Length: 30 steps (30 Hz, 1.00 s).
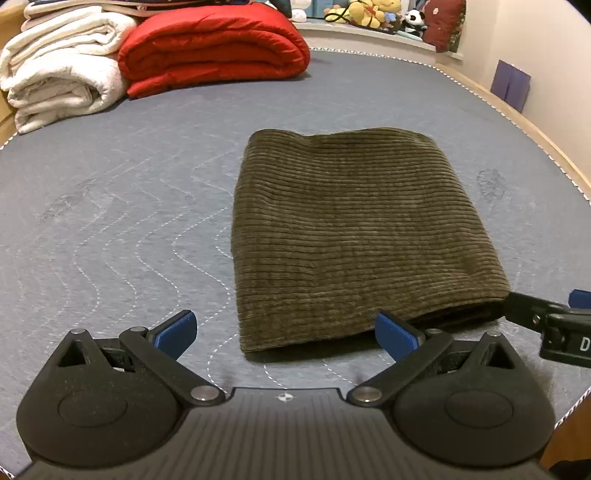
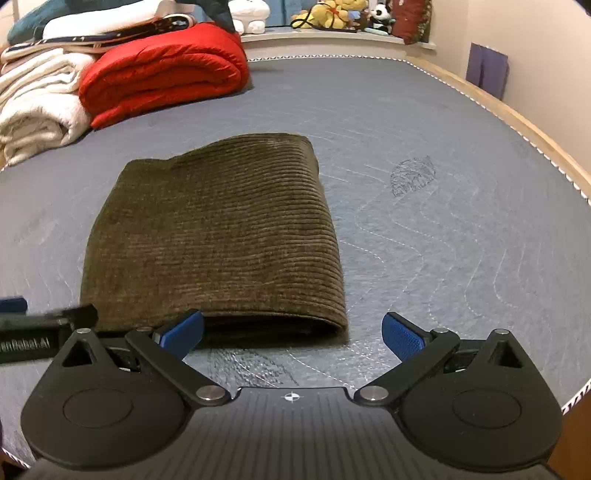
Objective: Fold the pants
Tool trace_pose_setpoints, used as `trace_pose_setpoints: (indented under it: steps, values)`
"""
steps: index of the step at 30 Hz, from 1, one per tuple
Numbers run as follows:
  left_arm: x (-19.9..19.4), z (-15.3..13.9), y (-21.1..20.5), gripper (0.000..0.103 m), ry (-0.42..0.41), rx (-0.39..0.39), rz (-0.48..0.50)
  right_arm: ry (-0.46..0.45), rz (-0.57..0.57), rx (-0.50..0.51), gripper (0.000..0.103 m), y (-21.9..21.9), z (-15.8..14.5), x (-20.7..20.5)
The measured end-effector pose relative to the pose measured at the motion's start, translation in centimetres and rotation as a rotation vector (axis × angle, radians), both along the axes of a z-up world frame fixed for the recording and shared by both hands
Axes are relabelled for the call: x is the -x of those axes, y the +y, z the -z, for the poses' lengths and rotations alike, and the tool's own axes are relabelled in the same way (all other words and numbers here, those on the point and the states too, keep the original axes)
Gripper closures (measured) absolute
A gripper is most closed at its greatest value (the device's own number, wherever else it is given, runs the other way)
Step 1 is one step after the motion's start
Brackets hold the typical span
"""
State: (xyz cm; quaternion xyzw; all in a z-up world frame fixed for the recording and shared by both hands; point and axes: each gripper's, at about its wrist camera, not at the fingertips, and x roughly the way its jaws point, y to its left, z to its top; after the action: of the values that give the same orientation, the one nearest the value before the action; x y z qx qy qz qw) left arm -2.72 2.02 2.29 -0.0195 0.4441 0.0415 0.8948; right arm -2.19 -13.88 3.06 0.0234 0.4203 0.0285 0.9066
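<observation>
At the far left a stack of folded white blankets (image 1: 55,74) sits at the edge of the grey quilted mattress (image 1: 110,206), and just beside it lies a folded red quilt (image 1: 214,48), the two touching. The left gripper (image 1: 286,334) hovers low over the near part of the mattress with its blue pads (image 1: 177,332) spread wide and nothing between them; its right pad stands just in front of the near left corner of the pants (image 1: 347,236), though whether it brushes the cloth is hard to tell from this angle. The pants, olive-brown corduroy, lie folded into a compact rectangle in the middle of the mattress, the thick folded layers showing along the near edge. The right gripper (image 2: 291,334) hovers at the near right corner of the pants (image 2: 218,236), likewise wide open and empty, its left pad close to the near edge and its right pad over bare mattress. Further right, a leaf pattern (image 2: 413,175) is stitched into the cover, and a wooden bed frame (image 2: 517,122) runs along the wall. Soft toys (image 2: 332,14) line a ledge at the back.
</observation>
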Motion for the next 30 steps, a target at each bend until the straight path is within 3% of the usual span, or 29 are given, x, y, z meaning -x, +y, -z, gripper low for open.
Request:
trace_pose_setpoints:
  steps: [30]
  values:
    - [0.6,-0.2,-0.4,0.0,-0.006,0.011,0.002,-0.025,-0.017,0.03,0.001,1.2,-0.7,0.6]
